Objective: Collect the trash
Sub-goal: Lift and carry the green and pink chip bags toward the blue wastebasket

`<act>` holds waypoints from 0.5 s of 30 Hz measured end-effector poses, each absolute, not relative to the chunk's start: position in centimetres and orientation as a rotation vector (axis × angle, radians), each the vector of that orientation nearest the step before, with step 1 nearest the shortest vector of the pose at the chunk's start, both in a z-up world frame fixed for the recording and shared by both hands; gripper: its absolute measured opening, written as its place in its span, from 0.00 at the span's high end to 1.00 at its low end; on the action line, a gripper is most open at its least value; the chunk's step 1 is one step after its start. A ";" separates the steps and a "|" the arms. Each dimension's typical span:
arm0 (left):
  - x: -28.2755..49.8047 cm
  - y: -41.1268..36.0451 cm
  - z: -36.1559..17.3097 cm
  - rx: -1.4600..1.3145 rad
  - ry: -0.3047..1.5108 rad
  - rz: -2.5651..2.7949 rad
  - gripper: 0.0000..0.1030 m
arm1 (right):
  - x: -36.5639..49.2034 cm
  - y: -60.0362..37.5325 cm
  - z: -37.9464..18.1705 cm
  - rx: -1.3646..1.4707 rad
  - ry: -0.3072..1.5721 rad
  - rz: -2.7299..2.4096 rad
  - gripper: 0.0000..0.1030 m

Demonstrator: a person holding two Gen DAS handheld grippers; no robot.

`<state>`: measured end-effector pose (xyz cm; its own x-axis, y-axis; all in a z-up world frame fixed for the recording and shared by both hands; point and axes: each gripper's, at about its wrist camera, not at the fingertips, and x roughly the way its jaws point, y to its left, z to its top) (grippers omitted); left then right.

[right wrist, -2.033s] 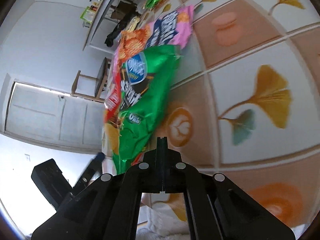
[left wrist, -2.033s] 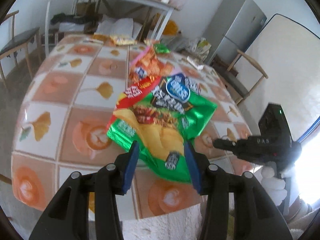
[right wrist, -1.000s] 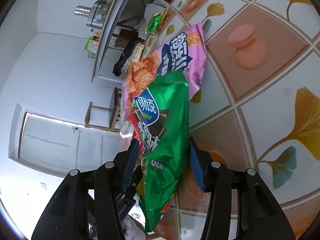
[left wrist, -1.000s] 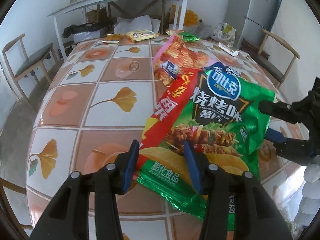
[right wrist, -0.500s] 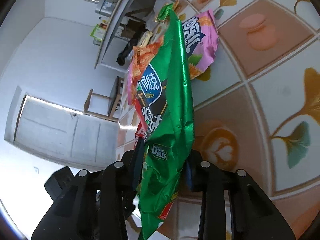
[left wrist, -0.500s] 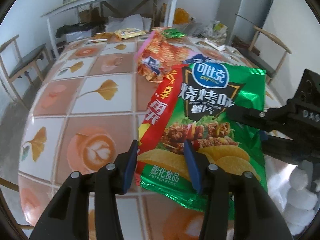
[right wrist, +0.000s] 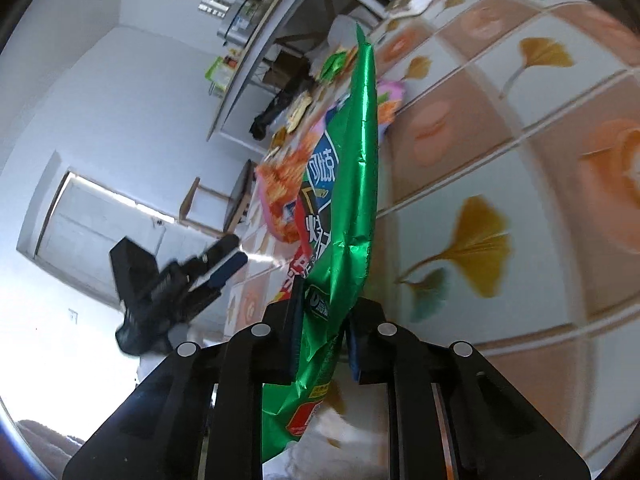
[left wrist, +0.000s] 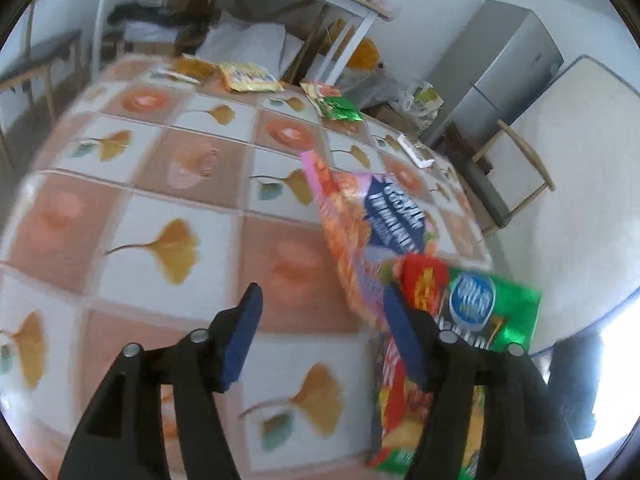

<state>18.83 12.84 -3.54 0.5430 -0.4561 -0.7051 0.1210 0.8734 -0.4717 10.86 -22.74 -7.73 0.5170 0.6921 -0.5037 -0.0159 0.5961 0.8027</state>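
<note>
Closing on the green chip bag (right wrist: 352, 200), the right gripper (right wrist: 320, 320) has it pinched; the left gripper (left wrist: 324, 336) is opening, empty. Wrappers (left wrist: 250, 76) at twelve o'clock on the table (left wrist: 160, 208) remain uncollected, so much is judged left.

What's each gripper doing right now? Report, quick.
Left gripper: opening, nothing between its jaws.
Right gripper: closing on the green chip bag, bag between its jaws.

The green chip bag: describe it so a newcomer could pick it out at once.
Start at the tiled table with the leaf pattern and go to its near edge. There the right gripper is closing on a shiny green chip bag standing on edge. Unlike the pink-and-orange bag beside it, it bears a blue oval logo.
</note>
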 end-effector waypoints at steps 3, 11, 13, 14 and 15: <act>21.6 11.5 -5.0 -0.494 1.020 -0.384 0.37 | 10.5 -23.4 -8.6 0.890 0.955 0.477 0.84; 25.6 8.1 -6.3 -0.484 1.063 -0.301 0.53 | 10.9 -23.8 -9.0 0.932 0.974 0.473 0.89; 25.9 7.9 -6.4 -0.458 1.064 -0.277 0.63 | 10.3 -24.4 -9.2 0.944 0.971 0.474 0.90; 26.0 7.8 -6.5 -0.447 1.065 -0.267 0.71 | 10.2 -24.6 -9.2 0.956 0.970 0.473 0.90; 26.0 7.8 -6.6 -0.445 1.068 -0.265 0.76 | 10.0 -25.1 -9.3 0.965 0.969 0.474 0.90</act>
